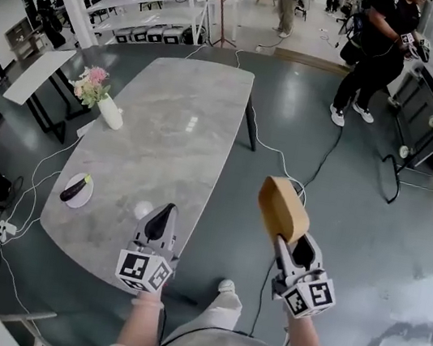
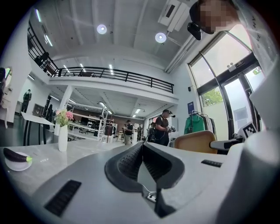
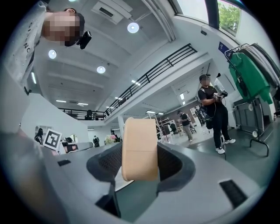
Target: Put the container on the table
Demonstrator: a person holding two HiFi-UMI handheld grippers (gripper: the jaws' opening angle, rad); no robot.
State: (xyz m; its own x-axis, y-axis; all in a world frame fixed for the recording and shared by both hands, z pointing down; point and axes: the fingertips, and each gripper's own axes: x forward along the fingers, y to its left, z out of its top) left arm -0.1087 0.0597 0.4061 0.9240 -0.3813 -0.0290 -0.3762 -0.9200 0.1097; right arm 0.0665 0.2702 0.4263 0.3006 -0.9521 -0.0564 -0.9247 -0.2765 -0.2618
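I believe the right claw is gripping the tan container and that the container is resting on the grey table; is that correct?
Not quite. The right claw is gripping the tan container, but the container is not resting on the grey table. The head view shows it held up over the dark floor, off to the right of the table's edge.

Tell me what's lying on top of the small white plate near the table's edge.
A dark purple eggplant lies across the plate, and nothing else shows on it. The part of the plate beneath the eggplant is covered and cannot be seen.
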